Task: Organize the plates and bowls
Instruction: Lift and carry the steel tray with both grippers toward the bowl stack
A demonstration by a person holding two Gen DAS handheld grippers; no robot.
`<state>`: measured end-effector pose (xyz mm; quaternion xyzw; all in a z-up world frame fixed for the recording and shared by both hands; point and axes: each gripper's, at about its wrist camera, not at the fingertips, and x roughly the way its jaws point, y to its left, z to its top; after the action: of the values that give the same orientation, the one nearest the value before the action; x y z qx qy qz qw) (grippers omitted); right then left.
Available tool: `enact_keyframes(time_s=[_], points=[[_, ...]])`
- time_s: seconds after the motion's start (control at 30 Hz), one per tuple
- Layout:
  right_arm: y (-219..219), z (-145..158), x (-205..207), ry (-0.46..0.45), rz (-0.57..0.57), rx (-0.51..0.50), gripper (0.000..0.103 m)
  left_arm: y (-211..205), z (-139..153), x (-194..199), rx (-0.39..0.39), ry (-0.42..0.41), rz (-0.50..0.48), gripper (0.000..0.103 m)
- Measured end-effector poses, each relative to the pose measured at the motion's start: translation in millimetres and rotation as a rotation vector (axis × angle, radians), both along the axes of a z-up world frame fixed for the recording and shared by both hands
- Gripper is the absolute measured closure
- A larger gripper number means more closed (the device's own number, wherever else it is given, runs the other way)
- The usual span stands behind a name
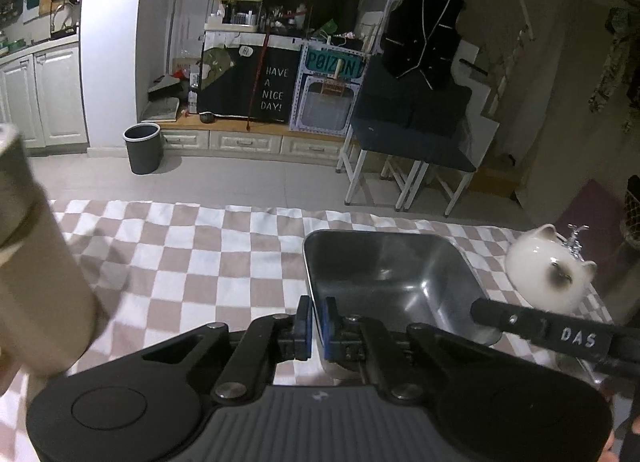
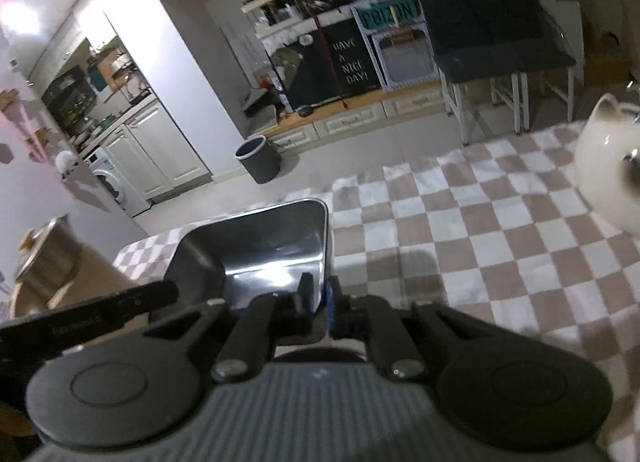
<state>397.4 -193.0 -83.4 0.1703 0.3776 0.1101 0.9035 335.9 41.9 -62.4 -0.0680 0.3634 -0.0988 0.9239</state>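
Note:
A square stainless steel bowl (image 1: 396, 278) is held over the checkered tablecloth (image 1: 180, 262). My left gripper (image 1: 318, 320) is shut on the bowl's left rim, blue pads either side of the wall. My right gripper (image 2: 320, 296) is shut on the same bowl (image 2: 260, 258) at its right rim. The right gripper's finger shows in the left wrist view (image 1: 540, 326) by the bowl's near right corner. The left gripper's finger shows in the right wrist view (image 2: 100, 314). A white cat-shaped ceramic dish (image 1: 548, 270) sits to the right of the bowl, also in the right wrist view (image 2: 608, 166).
A beige cylinder (image 1: 36, 270) stands close on the left of the table. A metal pot (image 2: 48, 254) sits at the table's far left side. Beyond the table edge lie a tiled floor, a grey bin (image 1: 143, 148) and a dark side table (image 1: 412, 130).

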Motion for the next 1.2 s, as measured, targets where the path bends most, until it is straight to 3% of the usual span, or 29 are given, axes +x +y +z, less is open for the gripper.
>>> enact_keyframes(time_s=[0.3, 0.6, 0.83, 1.03, 1.2], points=[[0.2, 31.7, -58.1, -0.032, 0.041, -0.006, 0.095, 4.9, 35.2, -75.2, 0.013, -0.049, 0.007, 0.098], [3.4, 36.7, -107.2, -0.058, 0.076, 0.049, 0.094, 19.9, 51.6, -139.1, 0.035, -0.088, 0.014, 0.099], [17.3, 33.4, -134.2, -0.049, 0.116, 0.079, 0.093, 38.9, 34.0, -170.3, 0.016, -0.065, 0.058, 0.099], [41.1, 23.3, -139.6, -0.024, 0.182, 0.021, 0.092, 57.7, 2.8, -176.0, -0.003, 0.01, 0.112, 0.099], [60.2, 13.1, -135.6, 0.01, 0.216, -0.018, 0.092, 65.7, -7.0, -175.2, 0.044, 0.034, 0.119, 0.098]])
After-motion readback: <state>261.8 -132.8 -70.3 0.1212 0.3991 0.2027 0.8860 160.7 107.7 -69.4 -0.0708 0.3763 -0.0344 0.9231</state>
